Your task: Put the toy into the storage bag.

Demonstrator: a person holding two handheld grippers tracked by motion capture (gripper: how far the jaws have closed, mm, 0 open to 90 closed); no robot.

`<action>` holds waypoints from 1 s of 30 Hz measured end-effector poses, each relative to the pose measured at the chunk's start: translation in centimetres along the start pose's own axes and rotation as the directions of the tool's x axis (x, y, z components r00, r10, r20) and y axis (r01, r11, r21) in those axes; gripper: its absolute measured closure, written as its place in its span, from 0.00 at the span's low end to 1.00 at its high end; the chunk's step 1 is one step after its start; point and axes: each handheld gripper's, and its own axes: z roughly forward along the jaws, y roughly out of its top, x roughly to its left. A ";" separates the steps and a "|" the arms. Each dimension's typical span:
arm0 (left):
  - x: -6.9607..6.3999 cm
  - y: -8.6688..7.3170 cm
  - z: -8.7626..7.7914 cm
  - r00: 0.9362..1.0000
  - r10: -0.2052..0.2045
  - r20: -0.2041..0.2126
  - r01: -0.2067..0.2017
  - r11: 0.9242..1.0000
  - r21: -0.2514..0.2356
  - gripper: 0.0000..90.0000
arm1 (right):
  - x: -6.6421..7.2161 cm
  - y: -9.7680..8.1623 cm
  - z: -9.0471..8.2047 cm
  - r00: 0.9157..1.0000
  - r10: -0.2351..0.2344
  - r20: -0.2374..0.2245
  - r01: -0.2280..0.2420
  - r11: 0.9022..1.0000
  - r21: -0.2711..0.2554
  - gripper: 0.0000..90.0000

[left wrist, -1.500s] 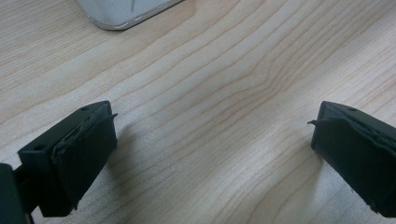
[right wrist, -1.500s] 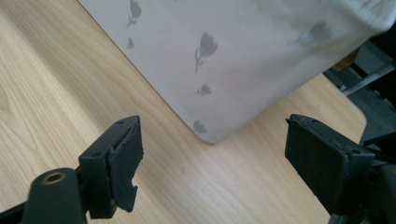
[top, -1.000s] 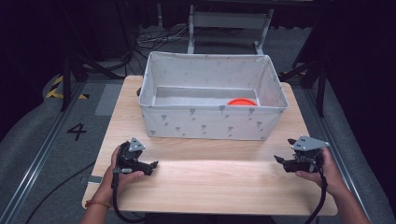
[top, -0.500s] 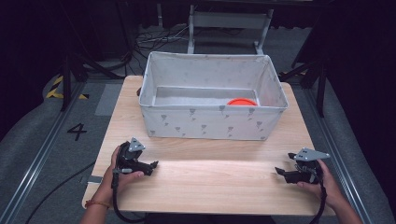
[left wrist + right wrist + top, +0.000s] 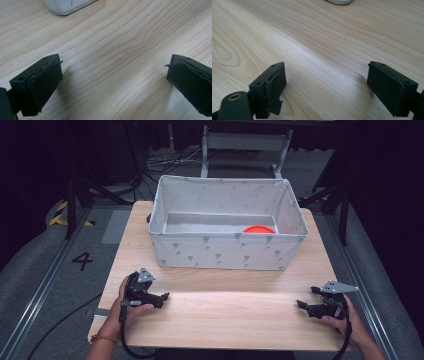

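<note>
While an orange disc (image 5: 259,228) lies in the bin (image 5: 227,254), the left gripper (image 5: 164,296) and right gripper (image 5: 300,304) rest on the table (image 5: 230,310), jaws spread wide, holding nothing.

Table (image 5: 225,315) brightly lit from above, a glare band across it; surroundings dark. High view soft, gripper views sharp, short shadows under jaws.

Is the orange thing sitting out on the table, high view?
No, the orange thing lies inside the grey bin, at its right end, not on the bare wooden table.
</note>
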 end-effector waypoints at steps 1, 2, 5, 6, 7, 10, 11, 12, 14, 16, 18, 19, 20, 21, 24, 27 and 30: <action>0.0 0.0 0.0 1.000 -0.002 -0.001 0.002 1.000 0.000 0.01 | 0.0 0.0 0.0 1.000 0.000 0.000 0.000 1.000 0.000 0.17; 0.0 0.0 0.0 1.000 -0.003 -0.002 0.003 1.000 -0.001 0.01 | 0.0 0.0 0.0 1.000 0.000 0.000 0.000 1.000 0.000 0.17; 0.0 0.0 0.0 1.000 -0.001 0.001 0.001 1.000 0.001 0.01 | 0.0 0.0 0.0 1.000 0.000 0.000 0.000 1.000 0.000 0.17; 0.0 0.0 0.0 1.000 -0.003 0.002 0.003 1.000 0.003 0.00 | 0.0 0.0 0.0 1.000 0.000 0.000 0.000 1.000 0.000 0.17; 0.0 0.1 0.0 1.000 -0.001 0.002 0.001 1.000 0.002 0.00 | 0.0 0.0 0.0 1.000 0.000 0.001 0.000 1.000 0.000 0.17; 0.1 0.1 0.1 1.000 0.003 0.002 -0.003 1.000 0.002 0.00 | 0.0 0.0 0.0 1.000 0.000 0.000 0.000 1.000 0.000 0.17; 0.1 0.1 0.1 1.000 0.002 0.002 -0.002 1.000 0.001 0.00 | 0.0 0.0 0.0 1.000 0.000 0.001 0.000 1.000 0.000 0.17; 0.1 0.2 0.2 1.000 -0.003 0.007 0.003 1.000 0.001 0.00 | 0.0 0.0 0.0 1.000 0.000 0.000 0.000 1.000 0.000 0.17; 0.1 0.2 0.2 1.000 -0.002 0.006 0.002 1.000 0.000 0.00 | 0.0 0.0 0.0 1.000 0.000 0.000 0.000 1.000 0.001 0.17; 0.1 0.2 0.2 1.000 0.000 0.005 0.000 1.000 0.000 0.00 | 0.0 0.0 0.0 1.000 0.000 0.000 0.000 1.000 0.000 0.17; 0.1 0.2 0.2 1.000 0.000 0.005 0.000 1.000 0.000 0.00 | 0.0 0.0 0.0 1.000 0.000 0.000 0.000 1.000 0.000 0.17; 0.1 0.2 0.2 1.000 0.001 0.006 -0.001 1.000 0.001 0.00 | 0.0 0.0 0.0 1.000 0.000 0.000 0.000 1.000 0.000 0.17; 0.1 0.2 0.2 1.000 -0.004 0.007 0.004 1.000 0.002 0.00 | 0.0 0.0 0.0 1.000 0.000 0.000 0.000 1.000 0.001 0.17; 0.1 0.2 0.2 1.000 -0.004 0.007 0.004 1.000 0.002 0.00 | 0.0 0.0 0.0 1.000 0.000 0.000 0.000 1.000 0.001 0.17; 0.1 0.2 0.2 1.000 -0.004 0.007 0.004 1.000 0.002 0.00 | 0.0 0.0 0.0 1.000 0.000 0.000 0.000 1.000 0.001 0.17; 0.1 0.2 0.2 1.000 -0.002 0.006 0.002 1.000 0.002 0.00 | 0.0 0.0 0.0 1.000 0.000 0.000 0.000 1.000 0.000 0.17; 0.1 0.2 0.2 1.000 -0.004 0.007 0.004 1.000 0.002 0.00 | 0.0 0.0 0.0 1.000 -0.001 0.000 0.001 1.000 0.001 0.17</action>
